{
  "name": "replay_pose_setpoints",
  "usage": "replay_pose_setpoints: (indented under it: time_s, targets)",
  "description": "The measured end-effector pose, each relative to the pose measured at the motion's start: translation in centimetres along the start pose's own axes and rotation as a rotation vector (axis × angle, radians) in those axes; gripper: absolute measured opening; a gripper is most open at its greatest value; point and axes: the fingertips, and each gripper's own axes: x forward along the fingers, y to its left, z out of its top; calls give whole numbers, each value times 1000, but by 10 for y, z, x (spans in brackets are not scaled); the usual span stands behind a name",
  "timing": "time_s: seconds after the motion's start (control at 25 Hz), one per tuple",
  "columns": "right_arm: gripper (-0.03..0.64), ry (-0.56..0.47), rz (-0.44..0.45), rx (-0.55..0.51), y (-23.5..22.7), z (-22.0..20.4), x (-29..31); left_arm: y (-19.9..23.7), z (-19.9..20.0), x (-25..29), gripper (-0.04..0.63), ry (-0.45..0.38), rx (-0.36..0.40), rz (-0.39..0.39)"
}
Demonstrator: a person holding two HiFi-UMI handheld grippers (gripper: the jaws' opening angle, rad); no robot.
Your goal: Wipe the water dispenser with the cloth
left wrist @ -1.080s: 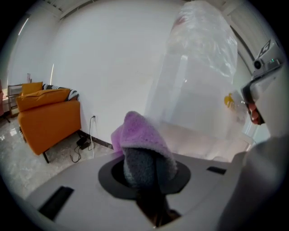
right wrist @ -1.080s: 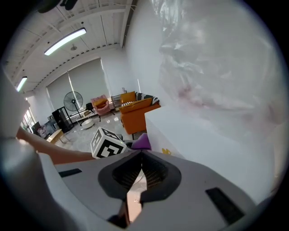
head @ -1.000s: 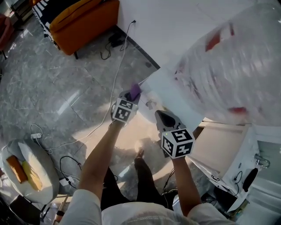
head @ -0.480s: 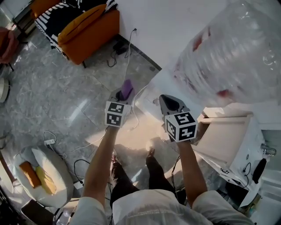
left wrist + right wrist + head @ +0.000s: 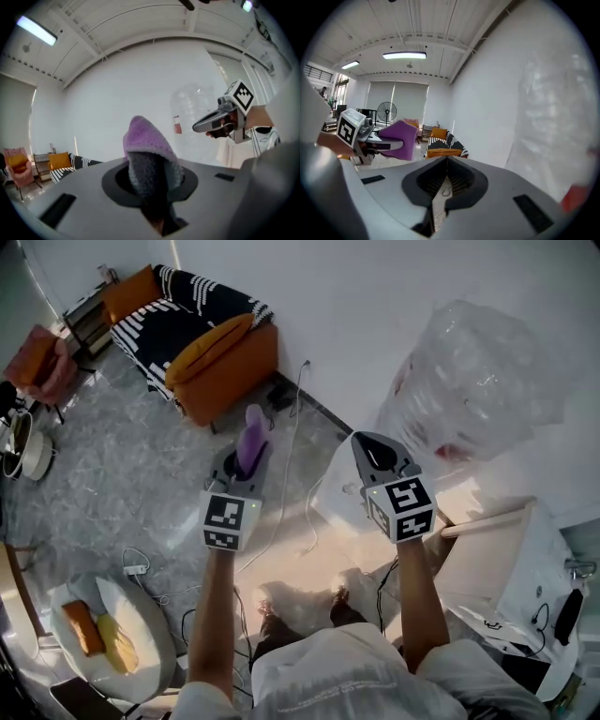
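Note:
The water dispenser (image 5: 349, 486) is a white body against the wall with a big clear bottle (image 5: 478, 381) on top. A purple cloth (image 5: 251, 439) sticks up from my left gripper (image 5: 242, 465), which is shut on it, left of the dispenser and apart from it. In the left gripper view the cloth (image 5: 147, 150) fills the jaws of that gripper (image 5: 152, 183), with the bottle (image 5: 194, 112) beyond. My right gripper (image 5: 368, 448) is shut and holds nothing, close in front of the dispenser. In the right gripper view its jaws (image 5: 443, 183) meet, and the cloth (image 5: 401, 136) shows at left.
An orange sofa (image 5: 220, 357) with striped cushions stands along the wall at the back left. Cables (image 5: 292, 432) trail over the marble floor. A round white table (image 5: 141, 634) is at the lower left, and a white cabinet (image 5: 525, 559) at the right. A fan (image 5: 386, 112) stands far off.
The head view has tilted up, showing more of the sofa and wall. Both grippers have come apart, the left one moving left with the cloth still in it.

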Motion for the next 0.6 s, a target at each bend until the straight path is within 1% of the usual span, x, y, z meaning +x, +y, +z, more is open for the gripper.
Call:
replay_pose_setpoints:
  time_s: [0.08,0.16,0.36,0.48,0.6]
  targets:
    - [14,-36,-6,-39,5,26,-10,11,25,-23,77,-35,35,19]
    - [14,-70,-11,-76,12,48,-20,18,48,-46,77,-72,50,33]
    - [14,-170,6,-134,29,100,-49,28,106,-89,77,-157,121,64]
    - [14,-220,18,-180,40,125,-65,29,127,-107,77,-189,156,93]
    - [14,-252,33,-191,49,136,-78,21,138,-117,77,-204,185,94]
